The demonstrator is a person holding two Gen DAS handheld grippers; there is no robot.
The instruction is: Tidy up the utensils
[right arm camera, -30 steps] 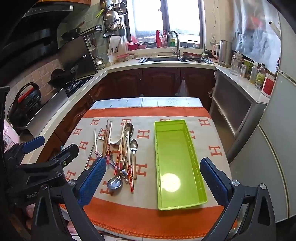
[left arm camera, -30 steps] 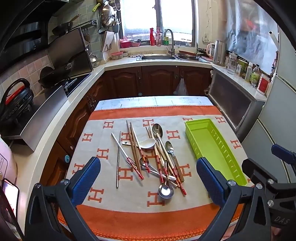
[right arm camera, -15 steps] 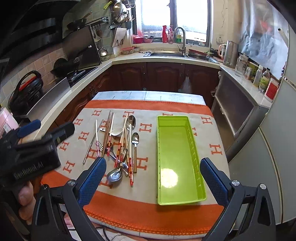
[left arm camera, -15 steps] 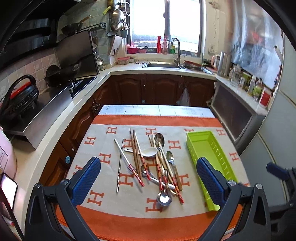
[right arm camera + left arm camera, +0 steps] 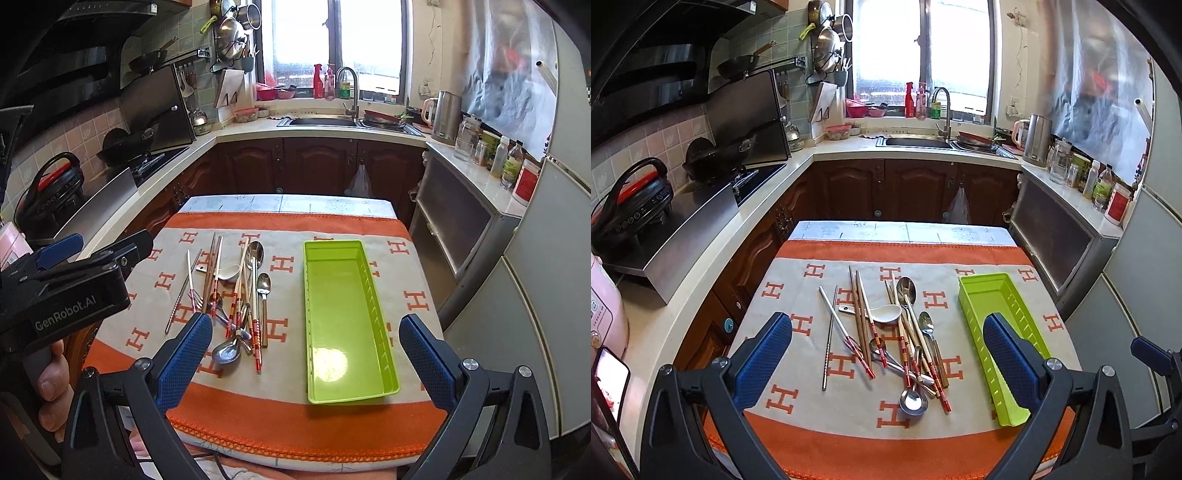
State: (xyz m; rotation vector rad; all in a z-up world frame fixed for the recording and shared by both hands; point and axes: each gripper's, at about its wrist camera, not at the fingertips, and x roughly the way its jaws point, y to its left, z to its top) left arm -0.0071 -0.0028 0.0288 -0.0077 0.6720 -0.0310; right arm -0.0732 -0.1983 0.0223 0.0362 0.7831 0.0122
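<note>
Claws (image 5: 886, 354) (image 5: 306, 354) spread wide, hovering above utensil pile (image 5: 894, 332).

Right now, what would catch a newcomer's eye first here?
A bright lime-green plastic tray lies empty on the orange-and-grey patterned cloth. Left of it sits a tangled heap of chopsticks and metal spoons. Both blue-padded grippers, left and right, gape open above the table.

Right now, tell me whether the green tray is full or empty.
Empty. The green tray shows only its bare glossy floor; the utensil pile lies on the cloth beside it.
</note>
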